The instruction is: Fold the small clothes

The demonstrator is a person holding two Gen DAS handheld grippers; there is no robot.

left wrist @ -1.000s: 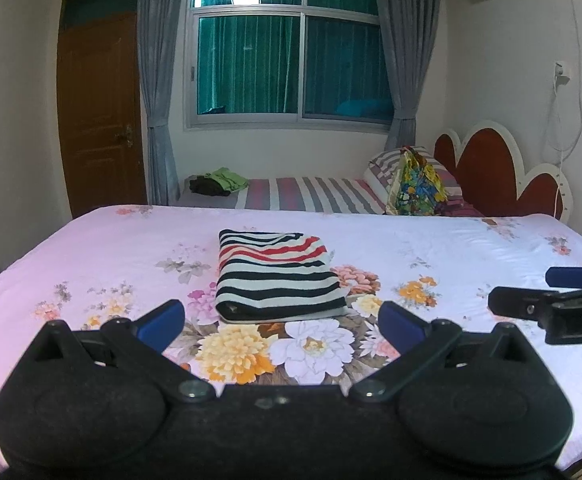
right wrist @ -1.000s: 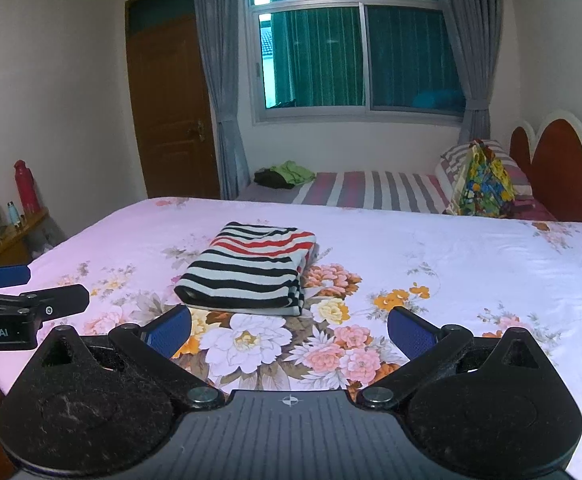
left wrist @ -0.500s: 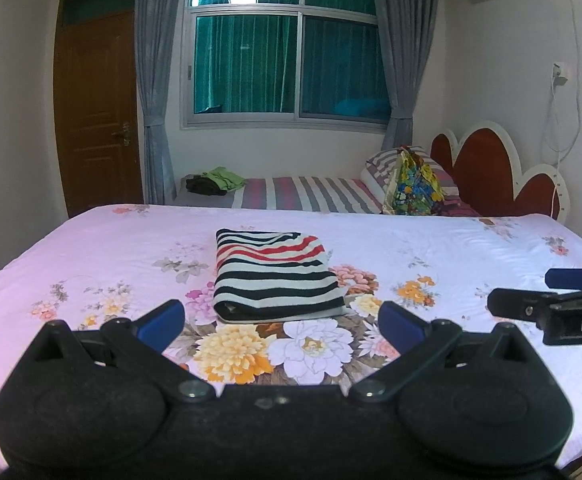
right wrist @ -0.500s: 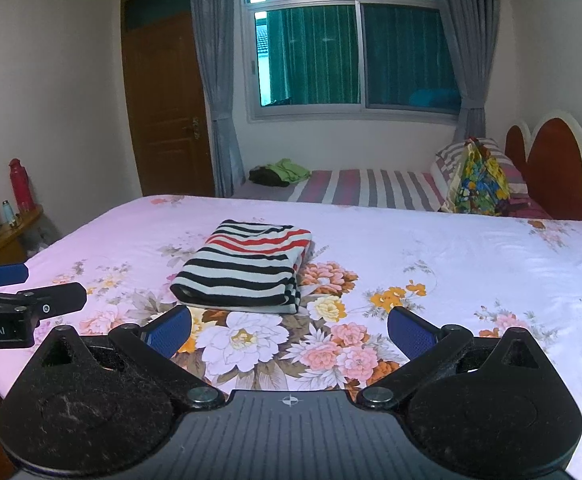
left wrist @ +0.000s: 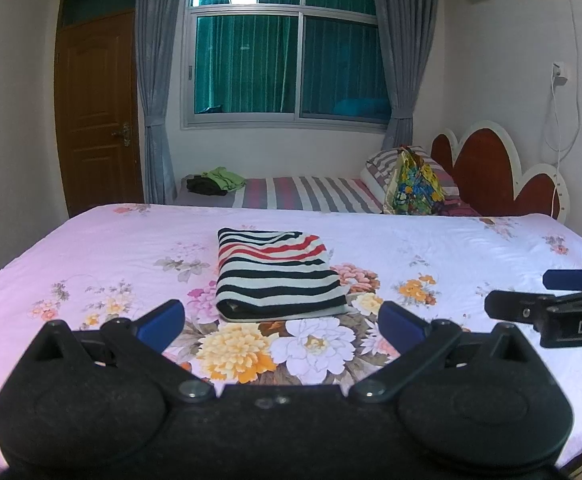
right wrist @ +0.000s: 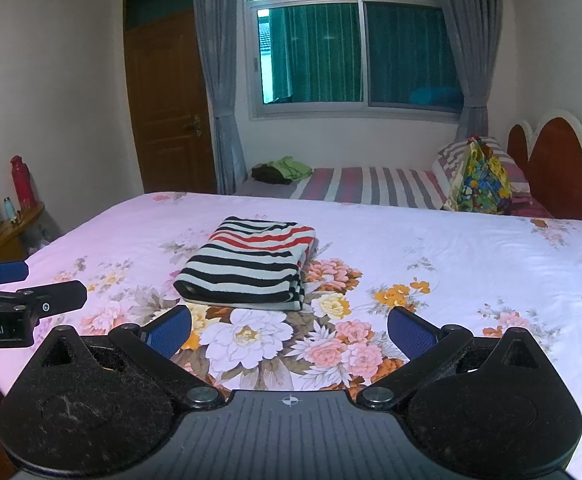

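A folded garment [left wrist: 277, 274] with black, white and red stripes lies flat in the middle of the floral bedsheet [left wrist: 451, 248]; the right wrist view shows the same garment [right wrist: 251, 266] from a little to the right. My left gripper [left wrist: 282, 322] is open, held back near the bed's front edge, apart from the garment, with nothing between its blue pads. My right gripper [right wrist: 290, 330] is open too and holds nothing. Each gripper shows at the edge of the other's view: the right gripper [left wrist: 547, 294] and the left gripper [right wrist: 27, 286].
A second bed with a striped cover [left wrist: 311, 194] stands beyond, carrying a small heap of dark and green clothes [left wrist: 215, 181] and a colourful bag [left wrist: 413, 186]. A wooden door [left wrist: 97, 112] is at left. A red bottle [right wrist: 22, 182] stands on a side table.
Both grippers have drifted slightly, so the view has shifted a little. The garment lies as it did and both grippers remain open.
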